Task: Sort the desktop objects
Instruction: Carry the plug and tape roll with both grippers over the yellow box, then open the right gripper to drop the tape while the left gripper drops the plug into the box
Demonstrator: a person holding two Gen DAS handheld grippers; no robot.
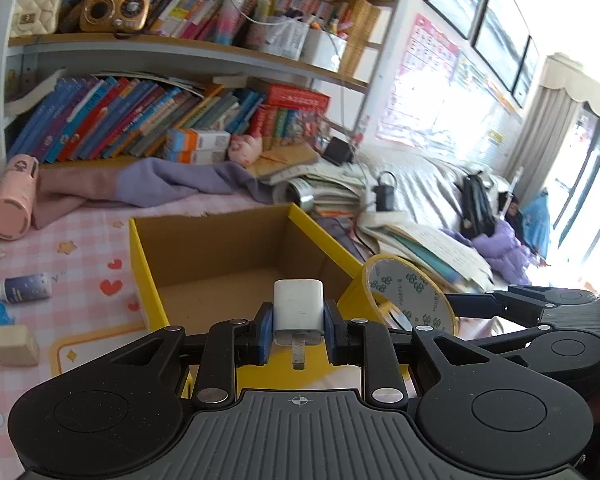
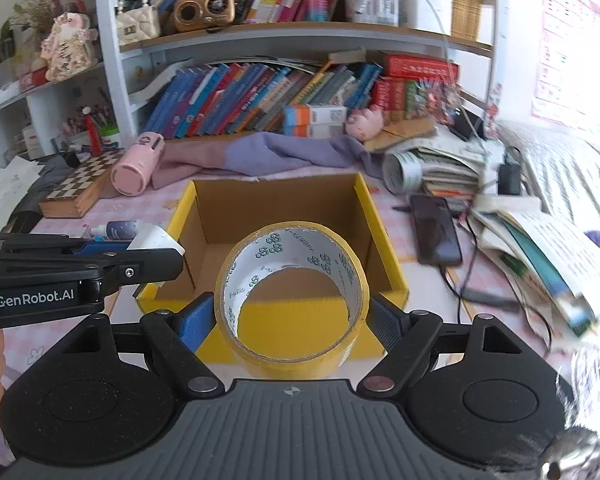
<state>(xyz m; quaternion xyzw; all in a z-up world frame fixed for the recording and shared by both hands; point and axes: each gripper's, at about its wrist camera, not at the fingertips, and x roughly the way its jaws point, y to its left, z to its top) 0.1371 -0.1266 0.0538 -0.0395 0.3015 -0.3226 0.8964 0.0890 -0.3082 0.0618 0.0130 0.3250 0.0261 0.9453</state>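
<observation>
2 loads: white charger plug (image 1: 299, 304) in the left hand-held gripper (image 1: 299, 334), yellow tape roll (image 2: 292, 296) in the right hand-held gripper (image 2: 292, 320).
Landmark: open yellow cardboard box (image 2: 384, 236) on the pink checked counter (image 1: 84, 256); it looks empty inside.
Left hand-held gripper: narrow, blue pads pressed on both flanks of the plug, prong end toward the camera; plug hangs just before the box's near wall.
Right hand-held gripper: wide, pads against the roll's outer rim, its hole facing the camera; roll sits over the box's near edge.
Plug handling: likely light, rigid, smooth plastic, so it could slip; the flat sides are the sound hold.
Tape handling: probably light and stiff as a ring; the curved rim may roll between pads, so squeeze across its width.
Left wrist only: small spray bottle (image 1: 18, 289) and pale cube (image 1: 14, 345) left of the box, plus the prong.
Right wrist only: black phone (image 2: 436, 228) right of the box, chessboard (image 2: 82, 184) far left of it.
</observation>
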